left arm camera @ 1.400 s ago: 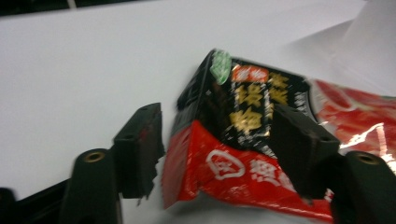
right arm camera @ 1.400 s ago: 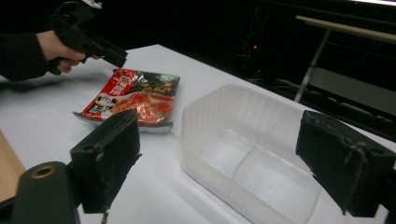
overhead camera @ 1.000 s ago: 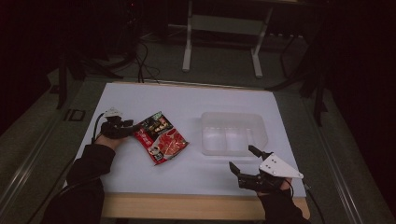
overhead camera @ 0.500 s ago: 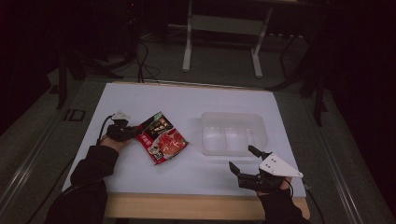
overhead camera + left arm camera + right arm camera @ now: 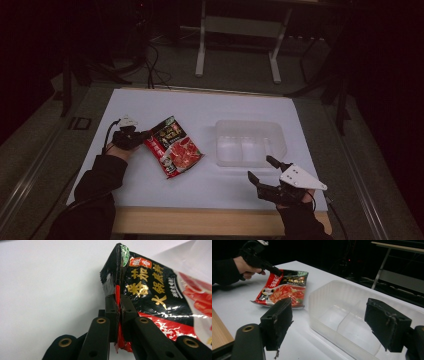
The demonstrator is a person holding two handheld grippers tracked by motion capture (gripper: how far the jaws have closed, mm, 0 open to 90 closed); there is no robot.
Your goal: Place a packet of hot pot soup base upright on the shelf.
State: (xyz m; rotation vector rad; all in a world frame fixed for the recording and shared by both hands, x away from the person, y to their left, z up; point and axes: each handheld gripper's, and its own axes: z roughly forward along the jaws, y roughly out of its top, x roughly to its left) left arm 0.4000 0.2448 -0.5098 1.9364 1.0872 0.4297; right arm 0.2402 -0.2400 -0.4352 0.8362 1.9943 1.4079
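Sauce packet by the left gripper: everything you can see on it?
The sauce packet is a glossy, crinkled foil pouch, black at the top with gold characters, red below with a food picture. It sits left of the clear plastic bin, apart from it. The left gripper has its jaws shut on the top corner edge, that end looks raised, the rest on the white table.

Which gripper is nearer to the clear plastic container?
Right. The right gripper hovers open just beside the clear plastic container, at its near edge. The left gripper is farther away, shut on the red sauce packet.
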